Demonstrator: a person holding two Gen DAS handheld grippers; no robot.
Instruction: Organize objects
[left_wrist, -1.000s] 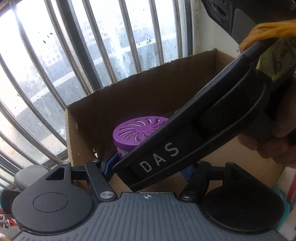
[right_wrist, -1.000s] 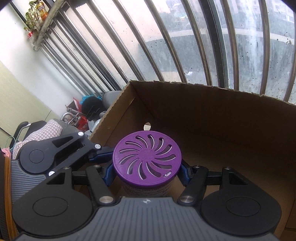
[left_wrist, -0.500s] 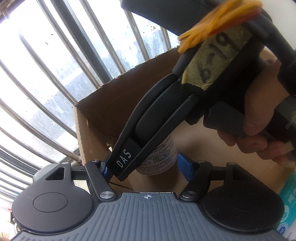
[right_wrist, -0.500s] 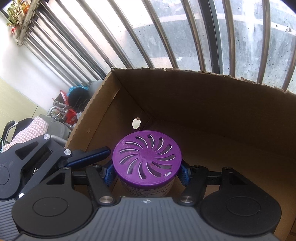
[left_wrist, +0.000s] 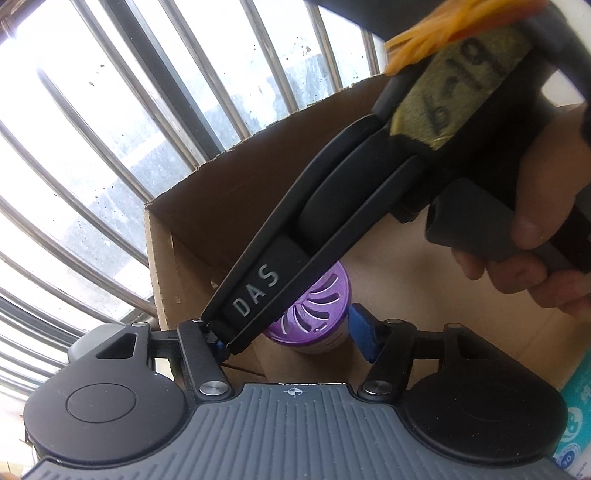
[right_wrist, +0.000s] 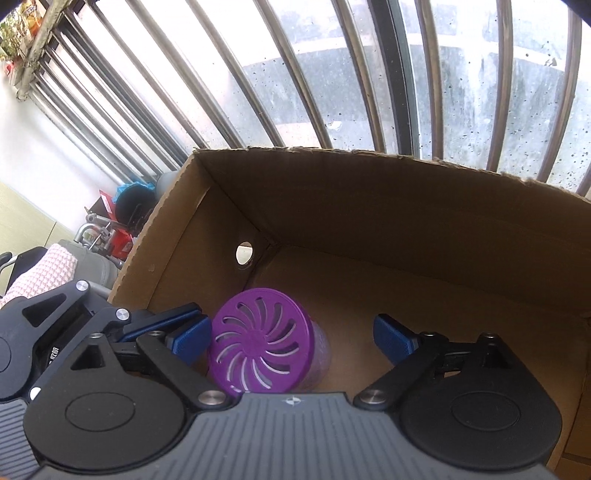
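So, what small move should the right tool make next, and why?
Probably lift the right tool straight up out of the brown cardboard box. Its jaws have just been opening, and the purple-lidded round container stands free between them on the box floor.

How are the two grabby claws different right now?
The right gripper stands wide open, having just let go, with the purple-lidded jar loose between its pads. The left gripper is narrower and has been closing, holding nothing, its view partly blocked by the right one. Both point down into the cardboard box.
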